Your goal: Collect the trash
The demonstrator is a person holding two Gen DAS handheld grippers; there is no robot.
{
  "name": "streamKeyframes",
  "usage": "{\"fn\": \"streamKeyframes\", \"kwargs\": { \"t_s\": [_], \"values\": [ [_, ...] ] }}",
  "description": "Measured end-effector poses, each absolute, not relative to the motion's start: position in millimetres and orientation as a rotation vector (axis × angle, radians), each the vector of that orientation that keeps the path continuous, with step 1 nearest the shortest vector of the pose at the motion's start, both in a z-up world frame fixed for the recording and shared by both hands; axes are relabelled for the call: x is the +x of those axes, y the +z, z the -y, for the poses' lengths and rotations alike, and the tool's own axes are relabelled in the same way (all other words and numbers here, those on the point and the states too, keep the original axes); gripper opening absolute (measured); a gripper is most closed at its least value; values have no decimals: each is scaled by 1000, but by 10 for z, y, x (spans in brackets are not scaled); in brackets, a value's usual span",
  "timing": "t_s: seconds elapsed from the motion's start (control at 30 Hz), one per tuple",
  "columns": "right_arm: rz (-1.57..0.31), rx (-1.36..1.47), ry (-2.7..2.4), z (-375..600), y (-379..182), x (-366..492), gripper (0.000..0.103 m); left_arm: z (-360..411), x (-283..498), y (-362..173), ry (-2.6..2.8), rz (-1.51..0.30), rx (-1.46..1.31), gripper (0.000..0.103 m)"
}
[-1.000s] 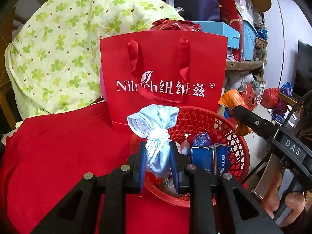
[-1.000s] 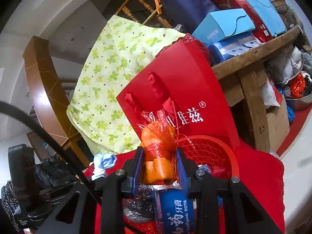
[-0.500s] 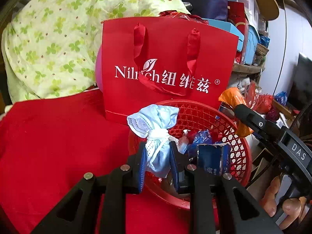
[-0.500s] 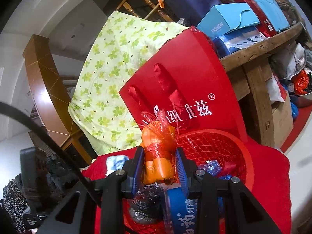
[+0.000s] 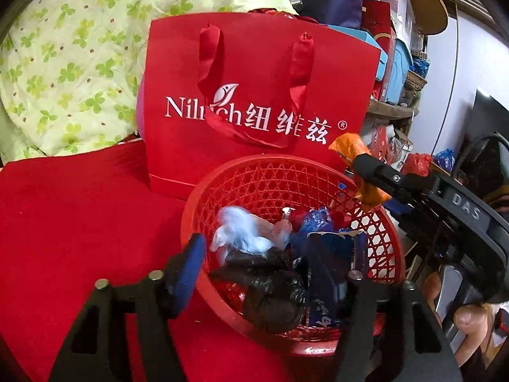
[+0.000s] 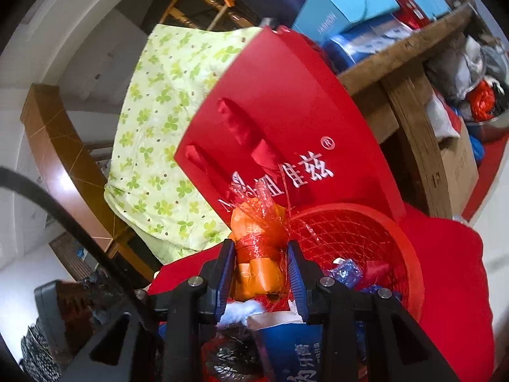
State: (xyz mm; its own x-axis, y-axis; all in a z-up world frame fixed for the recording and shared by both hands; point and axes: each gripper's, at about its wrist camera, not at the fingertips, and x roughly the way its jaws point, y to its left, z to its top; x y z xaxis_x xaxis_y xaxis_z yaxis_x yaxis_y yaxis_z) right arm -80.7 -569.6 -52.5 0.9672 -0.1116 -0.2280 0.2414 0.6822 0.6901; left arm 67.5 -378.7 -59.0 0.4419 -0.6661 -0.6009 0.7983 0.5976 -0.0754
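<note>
Red cloth (image 5: 79, 222) covering the surface under everything; behind it, a green clover-print quilt (image 5: 73, 63) draped over wooden furniture. Cluttered room: a wooden shelf (image 6: 397, 60) stacked with blue and red boxes, and bags heaped on the floor at far right.

One red mesh basket (image 5: 270, 178) just ahead of both pairs of fingers. One red paper gift bag (image 5: 254, 73) with white lettering upright right behind the basket. Two grippers.

Left gripper (image 5: 264, 264) opening, jaws spread wide over the near rim of the basket, pads gripping nothing. Pale blue wad (image 5: 238, 229), blurred, loose between and just beyond the fingertips, inside the basket, atop a black crumpled bag (image 5: 270, 289). Blue toothpaste box (image 5: 331, 254) against the inner side of the right-hand finger, also in the basket.

Right gripper (image 6: 261, 270) clamped nearly closed on one orange bundle wrapped in red netting (image 6: 257, 254), pads pressing both sides, bundle poking up past the fingertips, at the basket's edge.

Only in the left wrist view: the right gripper from outside, a bare hand (image 5: 470, 321) on its handle, the orange bundle at its tip over the basket's far-right rim. Only in the right wrist view: a brown wooden bed frame (image 6: 57, 146) beyond the left-hand finger, shelf legs, a cardboard box under the shelf.
</note>
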Motion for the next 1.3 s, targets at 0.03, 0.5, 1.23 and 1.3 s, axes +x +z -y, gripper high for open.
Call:
{"fn": "streamKeyframes", "kwargs": {
  "t_s": [0.03, 0.5, 1.23, 1.3],
  "values": [
    [-177, 817, -187, 5723, -543, -799, 46, 3775, 673, -588, -923, -636, 235, 69],
    [-97, 682, -225, 5451, -361, -875, 72, 3133, 642, -455, -814, -610, 220, 86],
    [-153, 416, -438, 4295, 59, -1550, 72, 2122, 297, 221, -633, -415, 226, 94],
    [-150, 396, -442, 4194, 180, -1635, 72, 2045, 259, 262, -631, -419, 224, 94]
  ]
}}
